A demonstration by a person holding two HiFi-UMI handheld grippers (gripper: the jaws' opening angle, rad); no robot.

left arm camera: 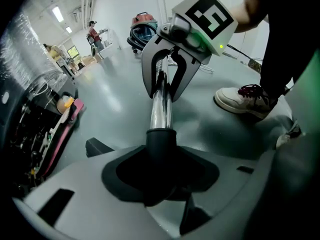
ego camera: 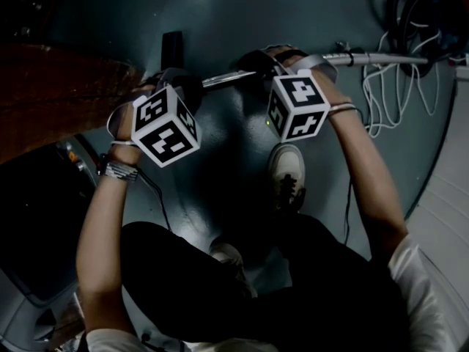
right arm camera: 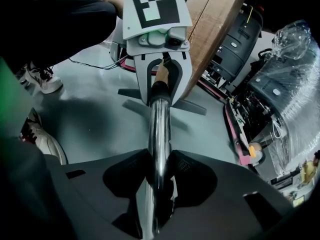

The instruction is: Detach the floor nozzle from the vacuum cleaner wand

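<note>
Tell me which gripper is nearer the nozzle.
Left. The left gripper clamps the nozzle's black neck; the right gripper grips the wand farther along, away from it.

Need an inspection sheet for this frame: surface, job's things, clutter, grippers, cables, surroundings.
surface: smooth grey floor
job's things: chrome wand seated in black collar; floor nozzle beyond it, not yet off
clutter: wooden board beside the nozzle; shoe near the wand
grippers: left gripper shut on collar; right gripper shut on wand
cables: white cable looped by the wand's far end; black hose coiled there
surroundings: plastic-wrapped machine, red vacuum
</note>
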